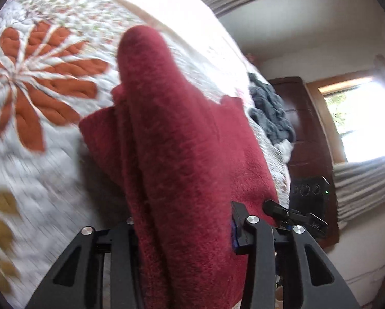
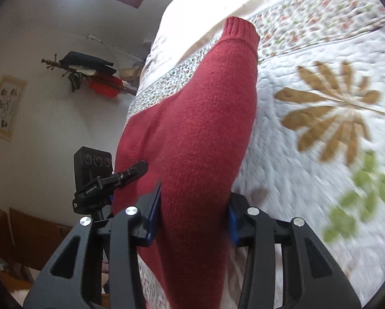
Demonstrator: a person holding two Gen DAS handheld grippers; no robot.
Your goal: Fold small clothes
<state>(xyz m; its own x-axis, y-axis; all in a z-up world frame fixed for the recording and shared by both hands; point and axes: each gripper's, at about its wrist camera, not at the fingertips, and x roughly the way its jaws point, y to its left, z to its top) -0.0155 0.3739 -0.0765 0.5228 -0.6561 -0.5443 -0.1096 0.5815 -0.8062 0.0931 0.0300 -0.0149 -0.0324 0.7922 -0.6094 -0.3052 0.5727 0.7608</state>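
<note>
Hanging above the quilt, the red sweater is clamped by both the left gripper and right gripper

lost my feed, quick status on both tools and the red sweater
Left tool shut on red sweater. Right tool shut on it too, cuffed sleeve hanging over quilt. Grey garment lies apart, not blocking.

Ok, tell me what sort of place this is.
Most likely a bedroom at home: a quilted floral bedspread covers a bed, a wooden-framed window lets in daylight, and a framed picture hangs on the wall.
</note>
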